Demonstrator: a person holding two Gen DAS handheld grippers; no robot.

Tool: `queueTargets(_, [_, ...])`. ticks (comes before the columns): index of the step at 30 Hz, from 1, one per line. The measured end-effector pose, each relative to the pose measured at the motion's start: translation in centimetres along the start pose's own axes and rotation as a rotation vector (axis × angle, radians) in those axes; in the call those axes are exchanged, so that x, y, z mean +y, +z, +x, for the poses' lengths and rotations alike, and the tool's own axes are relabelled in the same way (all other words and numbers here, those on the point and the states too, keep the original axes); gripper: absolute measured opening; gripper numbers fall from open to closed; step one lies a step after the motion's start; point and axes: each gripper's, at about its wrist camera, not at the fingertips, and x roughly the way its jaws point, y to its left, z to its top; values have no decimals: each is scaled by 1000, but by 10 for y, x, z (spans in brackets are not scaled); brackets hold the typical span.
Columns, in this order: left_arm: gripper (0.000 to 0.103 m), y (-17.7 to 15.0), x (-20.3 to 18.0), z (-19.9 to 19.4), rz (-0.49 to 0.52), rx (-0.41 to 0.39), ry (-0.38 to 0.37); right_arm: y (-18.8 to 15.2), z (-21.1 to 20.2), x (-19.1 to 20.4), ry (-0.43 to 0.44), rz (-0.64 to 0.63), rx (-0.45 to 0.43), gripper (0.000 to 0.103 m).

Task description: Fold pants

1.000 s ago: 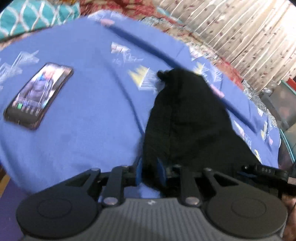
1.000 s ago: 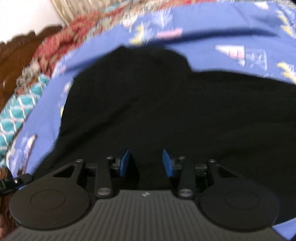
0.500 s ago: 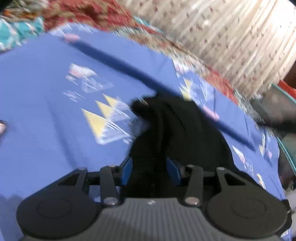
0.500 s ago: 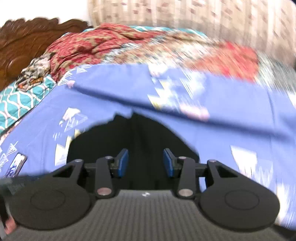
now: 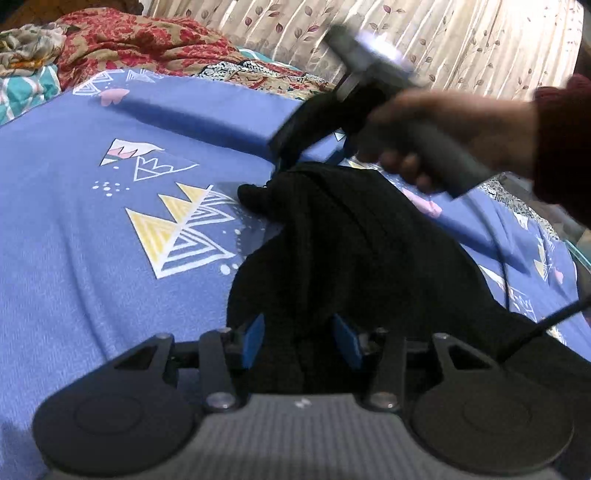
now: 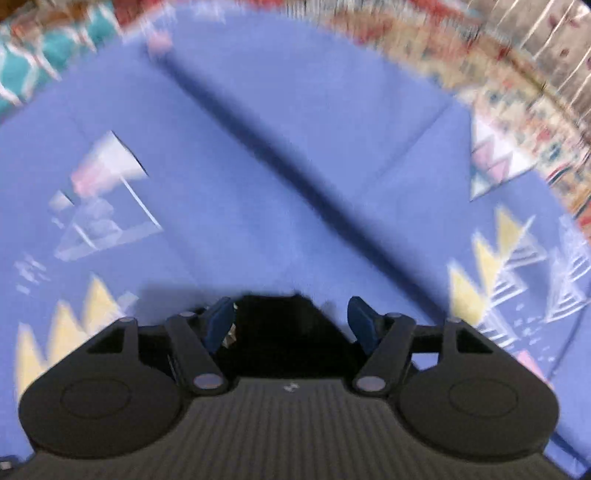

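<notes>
The black pants [image 5: 354,251] lie bunched on the blue patterned bedsheet [image 5: 92,221]. My left gripper [image 5: 301,341] is open, its blue pads on either side of the near end of the pants. My right gripper [image 6: 291,323] is open, with a black edge of the pants [image 6: 284,332] between its fingers. In the left wrist view the right gripper [image 5: 291,147] is held by a hand over the far end of the pants.
A red patterned blanket [image 5: 140,40] and a teal cloth [image 5: 22,88] lie at the head of the bed. A leaf-print curtain [image 5: 424,33] hangs behind. A black cable [image 5: 546,325] runs at the right.
The left gripper opened and moved along the pants; the phone left its view. The right gripper swung over to the far end of the pants and opened wider. The pants are more bunched.
</notes>
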Motion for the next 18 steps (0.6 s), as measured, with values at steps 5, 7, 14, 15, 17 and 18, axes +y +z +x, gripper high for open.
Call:
queueTargets(5, [42, 1, -1, 2, 9, -3, 6, -16, -2, -11, -6, 39, -10, 16])
queueTargets(7, [42, 1, -2, 2, 9, -4, 6, -21, -28, -34, 16, 142, -77, 16])
queueTargets(14, [49, 2, -5, -3, 22, -2, -7, -96, -180, -167, -115, 623, -471, 15])
queueTargets(15, [53, 3, -5, -4, 26, 0, -16, -118, -202, -183, -129, 696, -524, 15])
queueTargets(17, [54, 6, -6, -11, 38, -5, -54, -176, -244, -206, -175, 824, -618, 15])
queueTargets(18, [55, 9, -7, -17, 43, -11, -76, -210, -265, -214, -213, 867, -647, 15])
